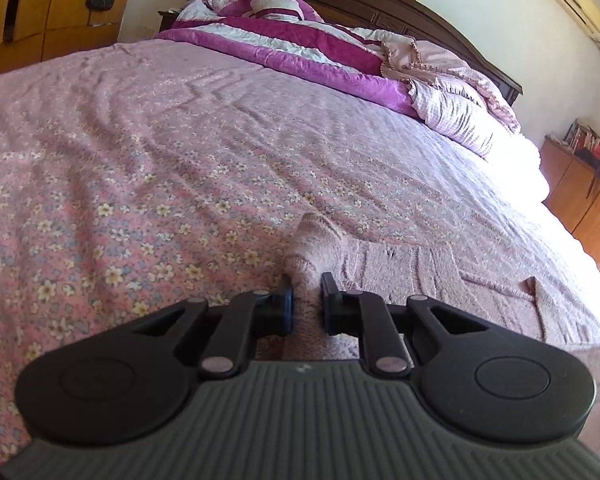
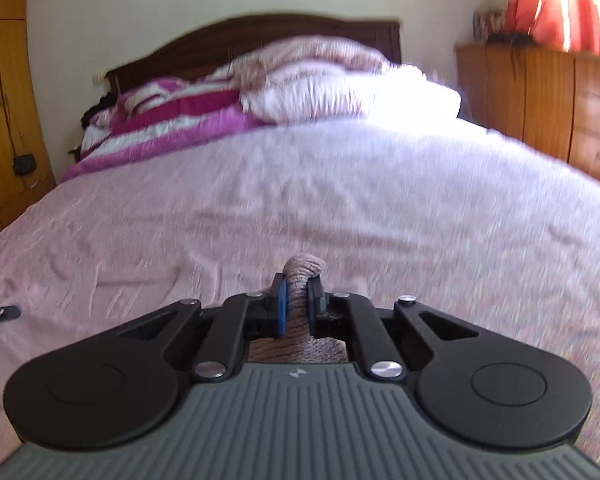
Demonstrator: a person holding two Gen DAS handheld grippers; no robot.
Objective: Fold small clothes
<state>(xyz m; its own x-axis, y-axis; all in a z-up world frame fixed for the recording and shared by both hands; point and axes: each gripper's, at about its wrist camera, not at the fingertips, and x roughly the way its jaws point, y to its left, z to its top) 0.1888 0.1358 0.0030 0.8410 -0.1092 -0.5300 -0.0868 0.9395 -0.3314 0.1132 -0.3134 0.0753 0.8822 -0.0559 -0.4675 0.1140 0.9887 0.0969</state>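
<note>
left tool [image 1: 307, 286] pinches knit garment [image 1: 314, 240] — flowered sheet [image 1: 140, 168] sharp | right view blurred

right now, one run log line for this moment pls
left gripper: shut on pink knit garment | right gripper: shut on same garment | surface: floral bedsheet

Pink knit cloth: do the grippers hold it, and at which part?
Both hold the cloth: left gripper and right gripper each pinch a bunched fold.

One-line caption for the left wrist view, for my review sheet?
Left gripper pinches a fuzzy pink garment on the floral bedsheet, folded quilts piled by the headboard.
</note>
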